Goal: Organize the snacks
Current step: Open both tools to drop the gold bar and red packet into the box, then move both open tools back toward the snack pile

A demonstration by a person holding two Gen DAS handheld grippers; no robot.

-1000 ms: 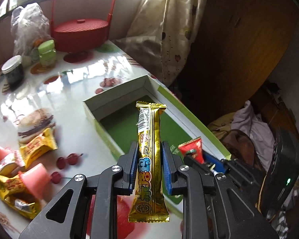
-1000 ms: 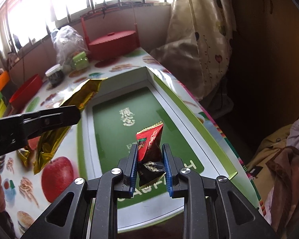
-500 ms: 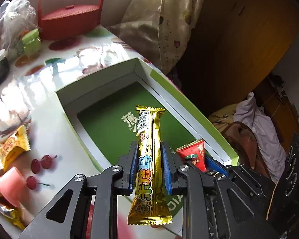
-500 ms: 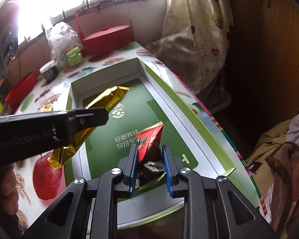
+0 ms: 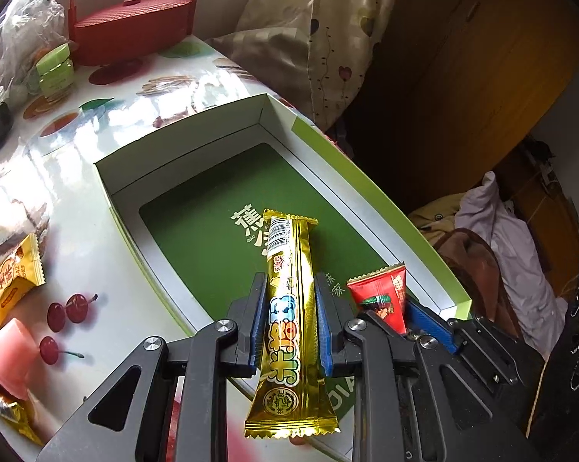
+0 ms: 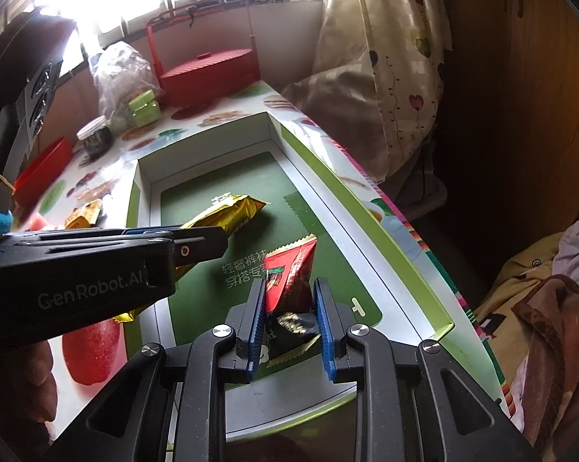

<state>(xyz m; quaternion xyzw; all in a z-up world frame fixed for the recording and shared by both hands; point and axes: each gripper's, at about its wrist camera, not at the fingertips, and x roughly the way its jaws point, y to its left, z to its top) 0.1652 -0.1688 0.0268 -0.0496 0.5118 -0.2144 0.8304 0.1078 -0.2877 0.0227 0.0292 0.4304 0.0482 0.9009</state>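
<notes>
Care now means lowering both snacks onto the green box (image 5: 370, 188) floor before the jaws spread, since the left gripper (image 5: 287, 327) pinches the gold bar (image 5: 289, 300) over its near edge and the right gripper (image 6: 289, 319) pinches the red packet (image 6: 291, 273) above it.

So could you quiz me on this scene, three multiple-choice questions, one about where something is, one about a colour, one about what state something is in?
1. Where is the red lidded basket?
A. inside the box
B. at the far end of the table, beyond the box
C. on the floor

2. What colour is the floor of the open box?
A. green
B. blue
C. orange

3. What is the left gripper doing?
A. open, holding nothing
B. shut on the gold snack bar
C. shut on a jar

Answers: 1 B, it stands past the box's far wall. 2 A, the bottom panel is dark green. 3 B, both pads press the bar's sides.
</notes>
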